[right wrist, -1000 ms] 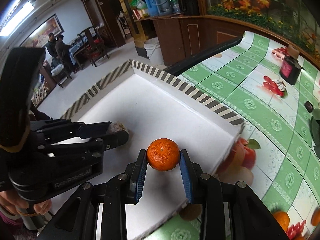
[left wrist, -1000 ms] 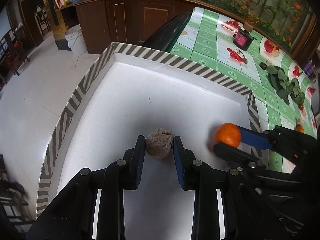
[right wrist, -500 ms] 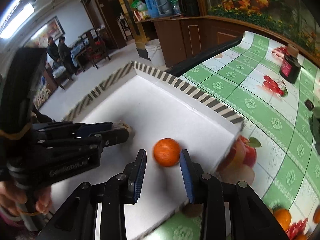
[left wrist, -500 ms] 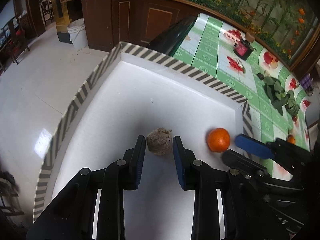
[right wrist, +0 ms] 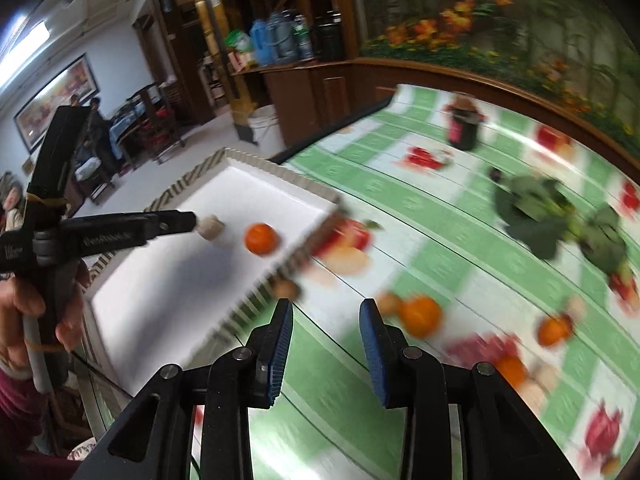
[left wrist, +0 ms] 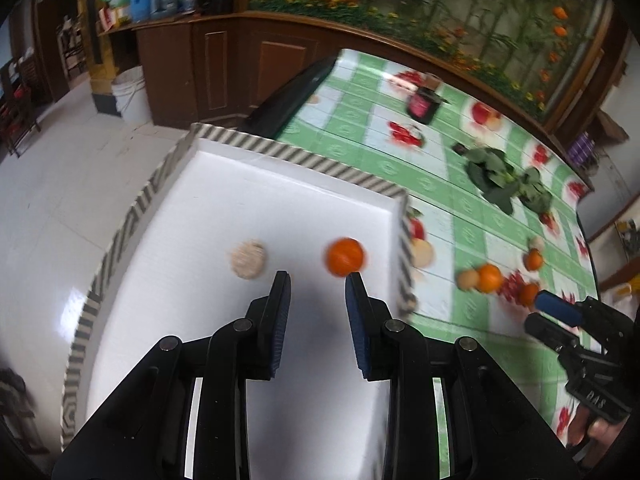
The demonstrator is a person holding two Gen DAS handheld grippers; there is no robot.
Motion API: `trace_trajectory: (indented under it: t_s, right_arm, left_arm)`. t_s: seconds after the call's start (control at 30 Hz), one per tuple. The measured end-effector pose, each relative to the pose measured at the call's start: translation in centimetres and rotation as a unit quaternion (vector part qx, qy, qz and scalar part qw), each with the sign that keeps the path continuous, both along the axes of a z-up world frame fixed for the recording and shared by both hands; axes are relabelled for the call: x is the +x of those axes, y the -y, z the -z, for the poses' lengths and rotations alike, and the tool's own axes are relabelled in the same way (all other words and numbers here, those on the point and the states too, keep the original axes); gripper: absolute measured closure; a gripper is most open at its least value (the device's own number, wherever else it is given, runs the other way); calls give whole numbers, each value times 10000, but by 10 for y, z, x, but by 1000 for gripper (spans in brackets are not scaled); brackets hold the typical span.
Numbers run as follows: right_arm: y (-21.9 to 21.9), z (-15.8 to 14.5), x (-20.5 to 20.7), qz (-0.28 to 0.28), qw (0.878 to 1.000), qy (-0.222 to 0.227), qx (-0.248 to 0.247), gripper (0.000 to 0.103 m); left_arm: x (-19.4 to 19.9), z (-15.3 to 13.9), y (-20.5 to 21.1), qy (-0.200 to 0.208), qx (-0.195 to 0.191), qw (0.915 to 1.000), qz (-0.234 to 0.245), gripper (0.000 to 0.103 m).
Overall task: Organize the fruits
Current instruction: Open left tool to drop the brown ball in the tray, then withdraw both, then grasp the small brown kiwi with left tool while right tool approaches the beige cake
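Both grippers have let go and pulled back since a second ago: the brown fruit [left wrist: 248, 259] that sat between the left gripper's [left wrist: 313, 280] pads now lies free on the tray [left wrist: 296, 157], and the orange [left wrist: 345, 257] that the right gripper [right wrist: 326, 307] held rests beside it, a clear gap between the two. Your left jaws stand apart over the tray floor with nothing between them. Your right jaws are also apart and empty, swung out over the green tablecloth [right wrist: 440, 216] toward the loose fruit there. Closest ahead of that gripper is another orange [right wrist: 420, 316], with a pale round fruit [right wrist: 387, 303] touching or just beside it; motion blur hides which. More small oranges lie farther right. To my eye these will handle as light, round, firm-skinned things that roll freely on the smooth cloth, so close across the widest part, pads on opposite sides, and squeeze only enough to stop slip, since the peel can bruise. Because the pale fruit sits so close, come down with one finger in the gap between them or you may knock both away. When you set fruit on the tray, release low; the two already there have nothing but the rim to stop them rolling.
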State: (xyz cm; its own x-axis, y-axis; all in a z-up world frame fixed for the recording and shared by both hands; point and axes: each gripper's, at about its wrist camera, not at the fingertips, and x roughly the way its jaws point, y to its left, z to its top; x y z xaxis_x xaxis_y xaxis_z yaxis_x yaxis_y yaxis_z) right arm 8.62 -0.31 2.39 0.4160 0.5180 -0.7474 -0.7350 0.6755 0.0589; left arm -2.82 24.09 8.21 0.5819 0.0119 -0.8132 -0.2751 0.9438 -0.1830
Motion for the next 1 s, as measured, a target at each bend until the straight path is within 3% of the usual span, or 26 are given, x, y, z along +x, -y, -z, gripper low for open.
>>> trace_trajectory:
  t_s: [0.33,0.53,1.0]
  right_arm:
    - [128,4,-12,1006,9949,1,-21,70]
    - [173,22,-13,1380,9900,-239,168,69]
    - [164,46,19,1483,9869,-396,506,69]
  left_arm:
    - [-6,3,75,-53,104,9968,794,76]
    - [2,16,109,-158,25,9938,1104,76]
    - [28,42,146,-300,123,9865,1607,76]
